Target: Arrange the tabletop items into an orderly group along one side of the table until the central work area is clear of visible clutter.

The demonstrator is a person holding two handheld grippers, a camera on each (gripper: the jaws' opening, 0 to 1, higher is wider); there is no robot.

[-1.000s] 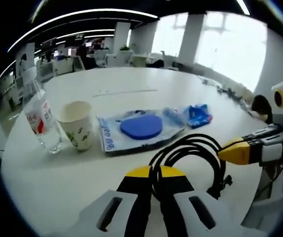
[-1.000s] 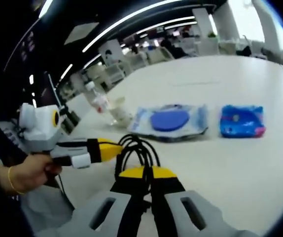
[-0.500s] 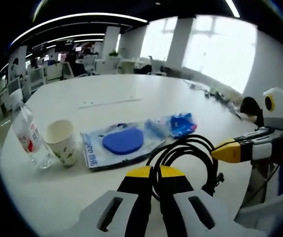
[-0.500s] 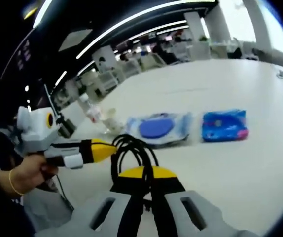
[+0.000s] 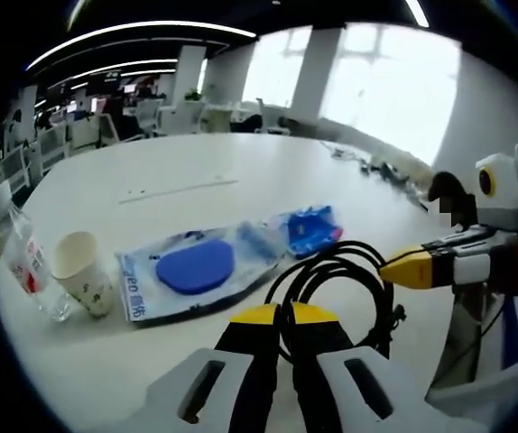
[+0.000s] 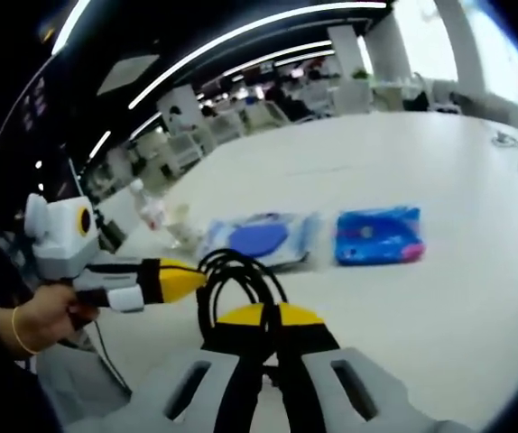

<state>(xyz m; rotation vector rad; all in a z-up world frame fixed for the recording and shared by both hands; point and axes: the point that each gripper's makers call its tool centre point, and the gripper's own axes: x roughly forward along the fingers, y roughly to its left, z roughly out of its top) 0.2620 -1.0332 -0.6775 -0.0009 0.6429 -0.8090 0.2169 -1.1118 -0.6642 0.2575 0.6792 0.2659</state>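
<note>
Both tongs closed on coiled black cable (image 5: 345,284), each pinching one strand, loop strung between: left tongs (image 5: 281,313), right tongs (image 6: 259,315). Shared grip probably meant to carry cable toward row. Beyond left tongs' tips, left to right: clear plastic water bottle (image 5: 26,271), paper cup (image 5: 81,284), clear pouch with blue disc (image 5: 191,271), blue wrapped packet (image 5: 310,230), on white round desk (image 5: 187,171), well ahead of cable.

Black cable (image 5: 349,280), blue packet (image 6: 376,236), white table (image 5: 196,171).
</note>
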